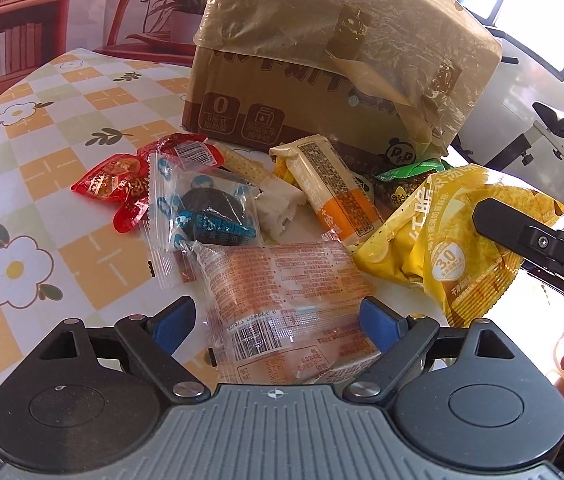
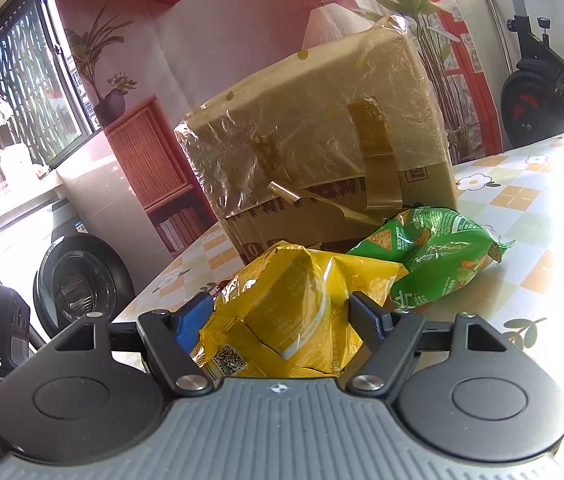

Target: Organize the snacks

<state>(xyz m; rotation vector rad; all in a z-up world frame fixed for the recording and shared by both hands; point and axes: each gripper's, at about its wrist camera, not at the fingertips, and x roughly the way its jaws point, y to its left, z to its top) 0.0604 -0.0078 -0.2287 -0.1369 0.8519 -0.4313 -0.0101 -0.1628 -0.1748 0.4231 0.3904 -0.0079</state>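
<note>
The left gripper (image 1: 277, 320) straddles a clear packet (image 1: 282, 304), fingers wide and not yet pressing; I would lower squarely and close on its middle so it cannot slide. The right gripper (image 2: 282, 322) brackets the yellow bag (image 2: 294, 320), fingers about touching its sides. Beyond lie loose snacks, the green bag (image 2: 438, 256), then the taped box (image 1: 334, 60) crowding the worktop (image 1: 41, 128).

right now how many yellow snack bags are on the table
1: the yellow bag lies right of the pile, in front of the cardboard box, between the right gripper's fingers. Others may hide beneath it.
</note>
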